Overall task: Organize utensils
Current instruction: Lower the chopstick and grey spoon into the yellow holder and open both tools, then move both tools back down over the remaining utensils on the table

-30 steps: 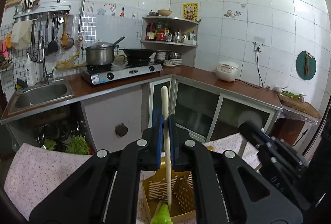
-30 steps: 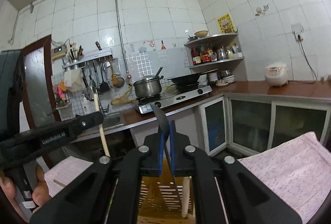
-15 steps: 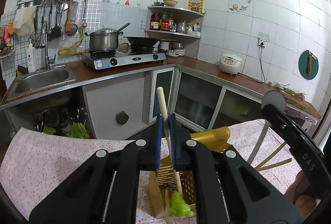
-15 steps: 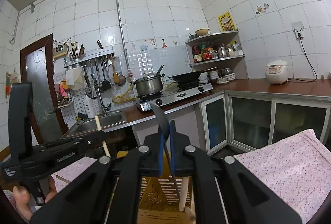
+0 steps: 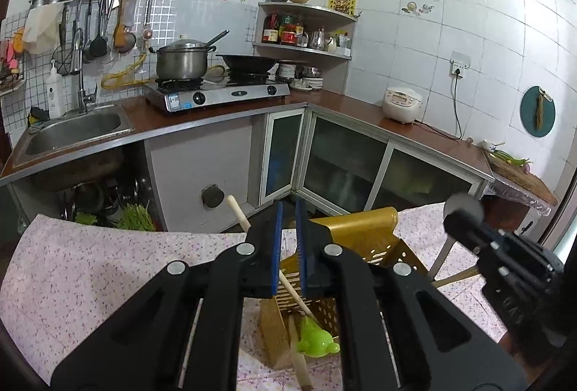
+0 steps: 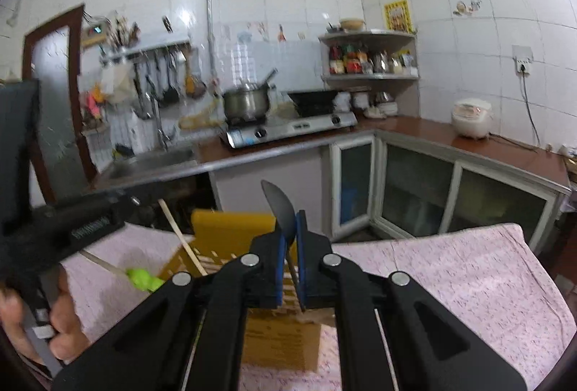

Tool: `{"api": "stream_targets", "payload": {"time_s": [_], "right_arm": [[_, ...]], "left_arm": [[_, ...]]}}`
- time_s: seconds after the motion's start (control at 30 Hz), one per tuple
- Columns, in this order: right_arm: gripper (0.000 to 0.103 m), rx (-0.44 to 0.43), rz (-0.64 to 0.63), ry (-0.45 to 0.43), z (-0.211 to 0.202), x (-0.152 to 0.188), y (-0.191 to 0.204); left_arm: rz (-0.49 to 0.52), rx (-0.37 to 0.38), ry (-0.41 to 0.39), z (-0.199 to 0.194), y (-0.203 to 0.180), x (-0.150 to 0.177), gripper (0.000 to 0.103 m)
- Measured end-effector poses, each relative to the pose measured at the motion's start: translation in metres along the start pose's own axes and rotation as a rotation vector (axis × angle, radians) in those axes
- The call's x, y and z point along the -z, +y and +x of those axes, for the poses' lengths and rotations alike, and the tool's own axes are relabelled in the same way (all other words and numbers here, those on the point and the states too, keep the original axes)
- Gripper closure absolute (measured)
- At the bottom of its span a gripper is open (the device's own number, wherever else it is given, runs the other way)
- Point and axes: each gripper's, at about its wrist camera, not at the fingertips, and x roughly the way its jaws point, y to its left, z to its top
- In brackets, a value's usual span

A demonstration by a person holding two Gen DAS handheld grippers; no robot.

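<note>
My left gripper [image 5: 288, 210] is shut on the pale wooden handle [image 5: 238, 210] of a utensil with a green head [image 5: 317, 342]. The handle leans up to the left, and the head hangs low at the front of the yellow perforated basket [image 5: 364, 228]. My right gripper [image 6: 290, 228] is shut on a black spoon [image 6: 277, 205] with its bowl up, just in front of the basket [image 6: 230, 228]. In the right wrist view the left gripper [image 6: 90, 221] comes in from the left with the green head [image 6: 144, 279] beside the basket. A flat wooden spatula [image 5: 274, 329] lies in the basket.
The table wears a pink flowered cloth [image 5: 90, 275]. Beyond it runs an L-shaped counter with a sink [image 5: 72, 131], a gas stove [image 5: 216, 93] with a pot and a wok, a rice cooker [image 5: 402, 104] and glass-door cabinets [image 5: 342, 167]. A hand [image 6: 36, 319] holds the left gripper.
The wooden handle has tipped from upright to leaning left as my left gripper sank toward the basket. The right wrist view has swung and rolled, with the spoon still gripped.
</note>
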Motion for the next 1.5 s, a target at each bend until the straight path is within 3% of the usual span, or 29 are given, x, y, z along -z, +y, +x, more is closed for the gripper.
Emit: {"api": "stream_targets", "payload": {"time_s": [0.17, 0.27, 0.3, 0.33, 0.37, 0.53, 0.57, 0.63, 0.67, 0.77, 0.97, 1.27, 1.5], "right_arm": [[0.096, 0.033, 0.008, 0.078, 0.002, -0.006, -0.001], [0.095, 0.028, 0.025, 0.098, -0.002, -0.008, -0.004], [0.091, 0.020, 0.035, 0.103, -0.006, -0.009, -0.005], [0.069, 0.012, 0.040, 0.099, -0.010, -0.010, -0.006], [0.046, 0.012, 0.042, 0.089, -0.014, -0.011, -0.005], [0.040, 0.017, 0.018, 0.039, -0.043, -0.021, -0.001], [0.034, 0.026, 0.021, 0.037, -0.048, -0.022, -0.002], [0.024, 0.049, 0.036, 0.037, -0.062, -0.022, -0.008], [0.020, 0.066, 0.038, 0.047, -0.071, -0.019, -0.012], [0.013, 0.114, 0.013, 0.078, -0.088, -0.004, -0.020], [0.012, 0.221, 0.031, 0.205, -0.112, 0.050, -0.046], [0.008, 0.254, 0.107, 0.314, -0.142, 0.112, -0.081], [0.008, 0.297, 0.086, 0.390, -0.147, 0.144, -0.088]], "left_arm": [[-0.006, -0.008, 0.013, -0.011, 0.000, -0.002, 0.096], [-0.034, 0.004, 0.016, -0.024, 0.002, -0.007, 0.084], [-0.040, 0.003, 0.008, -0.030, 0.002, -0.008, 0.074], [-0.044, -0.003, -0.006, -0.037, 0.002, -0.009, 0.062], [-0.048, -0.012, -0.025, -0.047, 0.003, -0.010, 0.057], [-0.070, -0.032, -0.051, -0.086, 0.011, -0.012, 0.034], [-0.070, -0.043, -0.056, -0.093, 0.013, -0.011, 0.029], [-0.069, -0.079, -0.059, -0.110, 0.018, -0.004, 0.009], [-0.065, -0.092, -0.060, -0.118, 0.020, -0.001, 0.007], [-0.048, -0.122, -0.050, -0.135, 0.024, 0.013, 0.005], [-0.083, -0.129, 0.088, -0.143, 0.029, 0.058, 0.005], [-0.124, -0.077, 0.265, -0.146, 0.017, 0.131, 0.005], [-0.105, -0.095, 0.351, -0.142, -0.004, 0.170, 0.005]]}}
